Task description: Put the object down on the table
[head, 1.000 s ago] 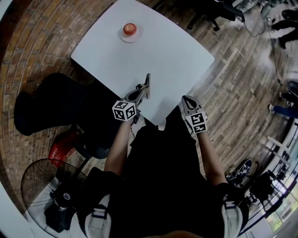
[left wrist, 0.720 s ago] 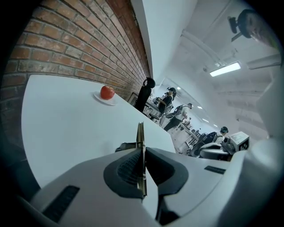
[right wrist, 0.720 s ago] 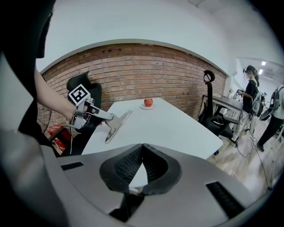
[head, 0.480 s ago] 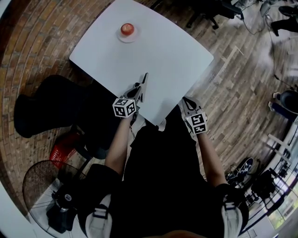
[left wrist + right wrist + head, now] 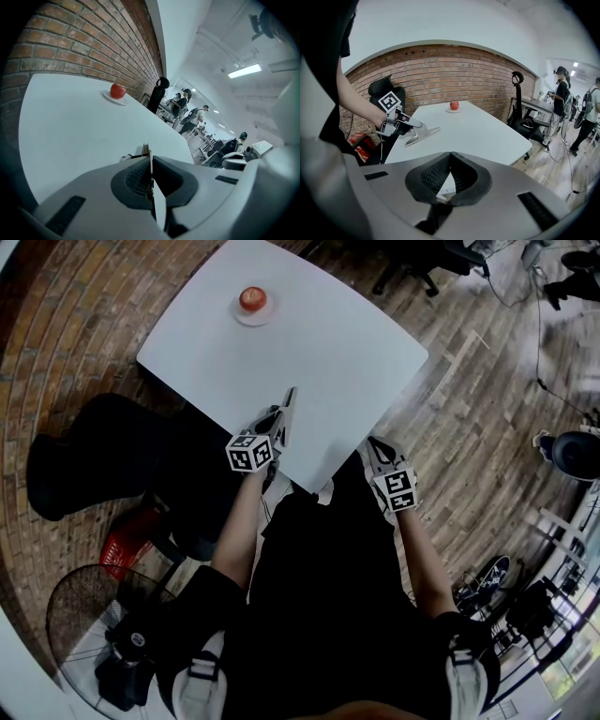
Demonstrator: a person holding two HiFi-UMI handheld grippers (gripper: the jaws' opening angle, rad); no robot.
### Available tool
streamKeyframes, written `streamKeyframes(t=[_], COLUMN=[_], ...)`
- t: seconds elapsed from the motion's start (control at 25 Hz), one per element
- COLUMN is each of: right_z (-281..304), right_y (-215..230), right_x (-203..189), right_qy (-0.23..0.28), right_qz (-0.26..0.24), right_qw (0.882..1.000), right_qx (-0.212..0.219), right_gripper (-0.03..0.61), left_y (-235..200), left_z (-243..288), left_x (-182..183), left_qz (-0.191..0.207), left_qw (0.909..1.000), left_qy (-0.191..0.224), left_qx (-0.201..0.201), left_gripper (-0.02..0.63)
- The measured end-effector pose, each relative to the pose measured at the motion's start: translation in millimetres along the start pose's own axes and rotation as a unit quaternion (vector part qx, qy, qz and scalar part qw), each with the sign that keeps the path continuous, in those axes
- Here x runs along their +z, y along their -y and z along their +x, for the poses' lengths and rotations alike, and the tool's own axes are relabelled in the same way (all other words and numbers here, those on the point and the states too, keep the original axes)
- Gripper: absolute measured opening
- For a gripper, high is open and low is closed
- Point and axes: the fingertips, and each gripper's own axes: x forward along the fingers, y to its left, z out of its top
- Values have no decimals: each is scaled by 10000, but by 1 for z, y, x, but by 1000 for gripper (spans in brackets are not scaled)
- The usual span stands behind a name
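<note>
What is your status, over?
Left gripper shut over table's near edge. Right gripper shut beside it. No held object discernible. Red fruit on saucer, far end.

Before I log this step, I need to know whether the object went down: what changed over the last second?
The left claw edged slightly forward and down over the white table near its front edge, jaws shut; nothing was visibly let go. The right claw, also shut, and the red apple on its white saucer stayed put.
</note>
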Motion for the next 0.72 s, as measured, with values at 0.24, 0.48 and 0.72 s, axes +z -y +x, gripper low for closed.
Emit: streamKeyframes(t=[0.24, 0.48, 0.72], right_z=[1, 2, 3], right_y=[0, -3, -4], right_x=[1, 0, -2], right_qy=[10, -5, -43], right_qz=[5, -34, -46], right_qw=[10000, 10000, 9999], right_qx=[41, 70, 87], right_gripper=[-2, -2, -2], left_y=[-2, -9, -18], left_z=[5, 7, 10], left_x=[-1, 0, -2], left_qz=[-19, -24, 6], left_qw=[10000, 9998, 9989], left_qy=[-22, -79, -170], left_qx=[83, 156, 426], left_gripper=[21, 25, 54])
